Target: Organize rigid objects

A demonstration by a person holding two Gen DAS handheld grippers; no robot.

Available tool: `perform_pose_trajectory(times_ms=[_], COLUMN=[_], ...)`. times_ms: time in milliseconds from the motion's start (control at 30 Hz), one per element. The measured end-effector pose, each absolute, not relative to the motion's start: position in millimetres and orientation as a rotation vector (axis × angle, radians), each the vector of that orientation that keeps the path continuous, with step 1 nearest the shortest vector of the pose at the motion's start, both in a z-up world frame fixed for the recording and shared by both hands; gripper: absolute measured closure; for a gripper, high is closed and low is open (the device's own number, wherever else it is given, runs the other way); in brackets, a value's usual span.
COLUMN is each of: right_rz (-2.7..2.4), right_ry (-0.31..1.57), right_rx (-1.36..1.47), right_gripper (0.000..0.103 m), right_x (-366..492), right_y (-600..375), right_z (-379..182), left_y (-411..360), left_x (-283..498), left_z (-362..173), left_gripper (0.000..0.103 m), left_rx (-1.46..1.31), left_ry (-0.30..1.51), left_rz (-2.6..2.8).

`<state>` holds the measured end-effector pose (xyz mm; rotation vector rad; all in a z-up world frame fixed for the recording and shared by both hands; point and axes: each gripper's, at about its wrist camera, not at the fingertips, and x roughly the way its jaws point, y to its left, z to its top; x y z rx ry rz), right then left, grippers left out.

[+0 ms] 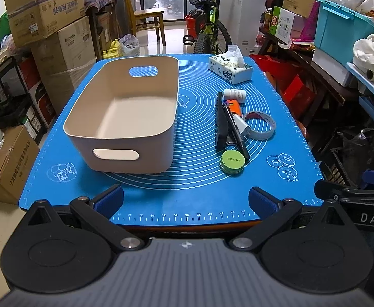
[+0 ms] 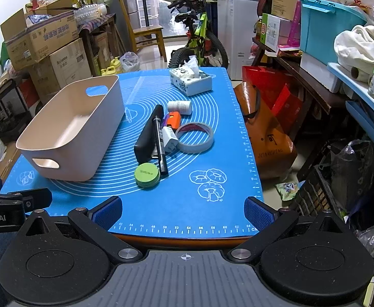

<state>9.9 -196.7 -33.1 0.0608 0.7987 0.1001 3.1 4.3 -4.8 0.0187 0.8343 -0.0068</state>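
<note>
An empty beige bin [image 1: 125, 117] [image 2: 72, 133] stands on the left of the blue mat [image 1: 187, 186] [image 2: 187, 199]. To its right lie a black case [image 1: 221, 122] [image 2: 146, 138], a black marker [image 1: 235, 130] [image 2: 161, 145], a green round tin [image 1: 232, 162] [image 2: 147, 174], a tape roll [image 1: 260, 125] [image 2: 194, 138], an orange item [image 1: 234, 105] [image 2: 173, 119], a white charger [image 2: 169, 139] and a white bottle [image 1: 234, 94] [image 2: 179, 107]. My left gripper [image 1: 185, 200] and right gripper [image 2: 183, 208] are open and empty, near the mat's front edge.
A tissue box [image 1: 230, 69] [image 2: 190, 80] sits at the far side of the mat. Cardboard boxes [image 1: 51, 25] stand left, a bicycle [image 1: 207, 25] behind, shelves and a teal crate [image 1: 340, 25] right. An orange bag [image 2: 268, 138] stands beside the table's right edge.
</note>
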Motion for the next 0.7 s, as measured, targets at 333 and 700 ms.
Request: perform_pose_trajectory(times_ms=[333,700], right_rz=[0.099,0.098], right_ry=[0.801,0.801], right_rx=[0.06,0.06], right_gripper=[0.003,0.003], right_x=[9.8,10.2], right_y=[-196.6,-196.5], right_z=[-32.2,-31.8], left_y=[6.1,9.0], left_x=[3.3,3.6], left_z=[-5.8,-6.2], left_gripper=[0.0,0.0], left_rx=[0.014,0.02], left_ry=[0.836,0.832], left_rz=[-0.006,-0.002])
